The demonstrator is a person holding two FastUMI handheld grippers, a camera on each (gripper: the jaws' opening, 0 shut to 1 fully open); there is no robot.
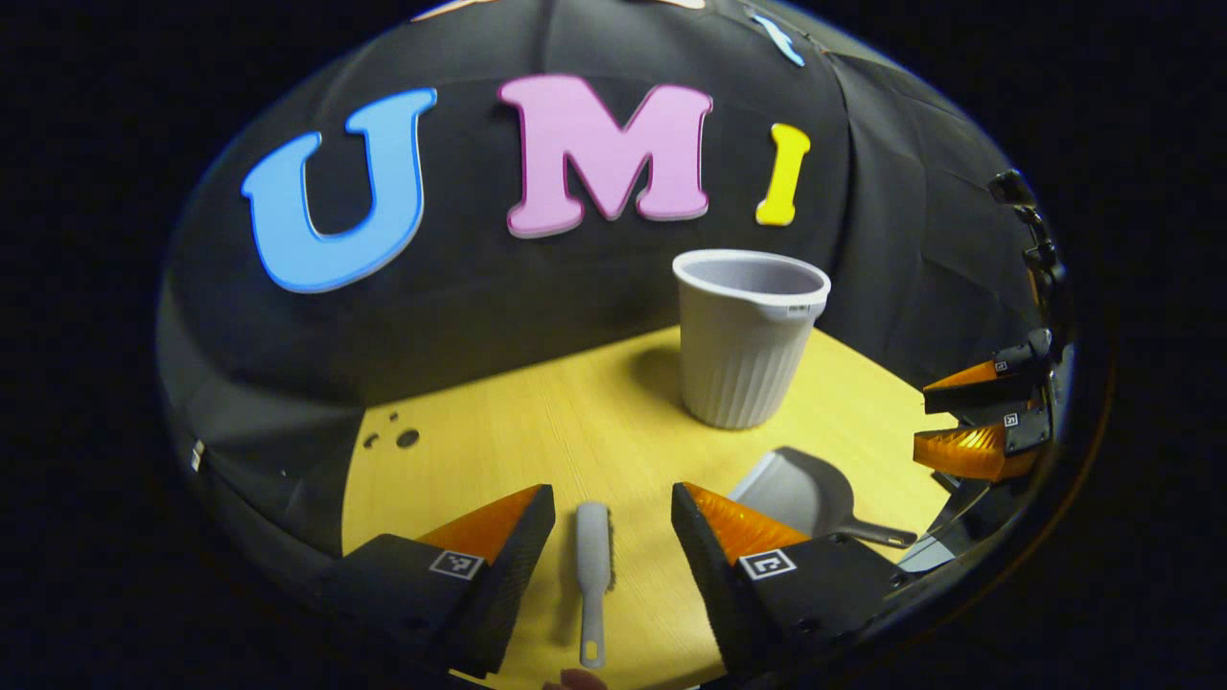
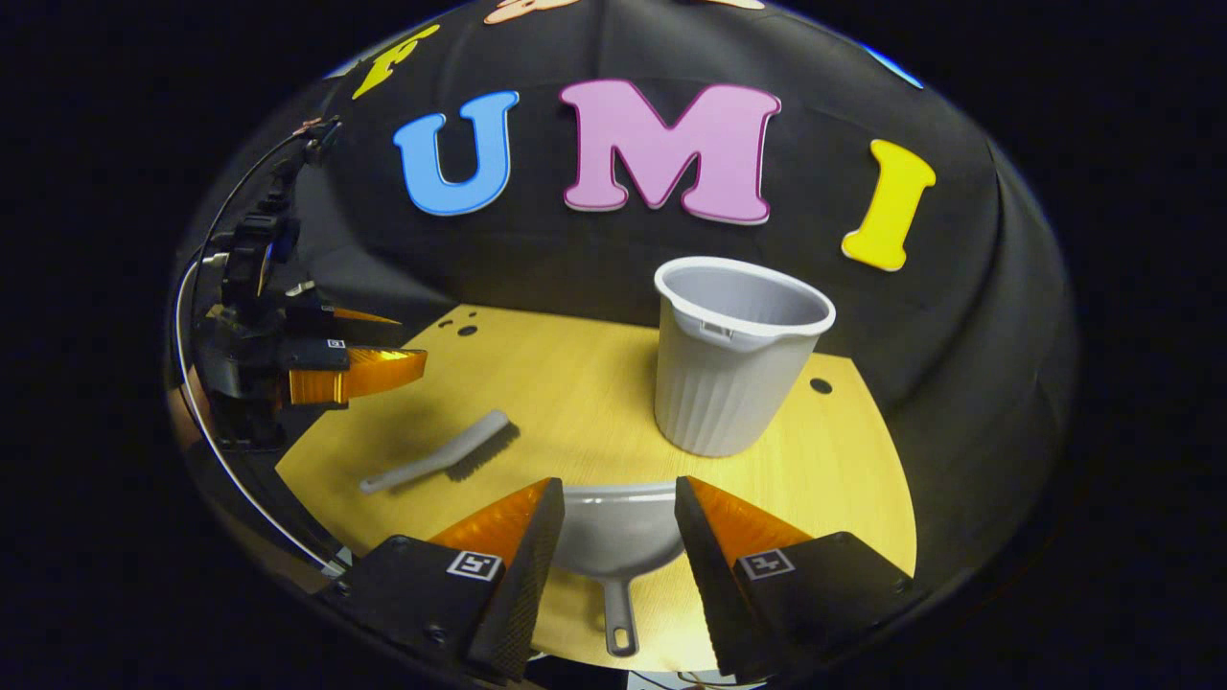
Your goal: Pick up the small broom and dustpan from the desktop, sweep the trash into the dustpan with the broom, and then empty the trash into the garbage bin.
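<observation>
- In the left gripper view we see our left gripper (image 1: 613, 537) with its black-and-orange fingers spread wide and nothing between them pressed; it hovers over the pale yellow wooden desktop (image 1: 537, 431).
- The small grey plastic broom (image 1: 593, 565) lies flat on the desktop in the gap between those fingers, touching neither, its handle pointing toward us and its bristles along one side of the head.
- In the right gripper view our right gripper (image 2: 613, 537) is likewise wide open and holds nothing.
- The grey plastic dustpan (image 2: 615, 541) lies on the desktop between the right gripper's fingers, its scoop facing away from us and its short handle with a hanging hole pointing toward us; we cannot tell whether the fingers touch its sides.
- The grey ribbed plastic garbage bin (image 2: 730, 359) stands upright on the desktop just beyond the dustpan, open at the top.
- In the right gripper view the broom lies well to the left of the dustpan, with the left gripper hovering nearby at the desk's left edge.
- In the left gripper view the dustpan lies to the right of the broom, the right gripper beyond it, fingers parted.
</observation>
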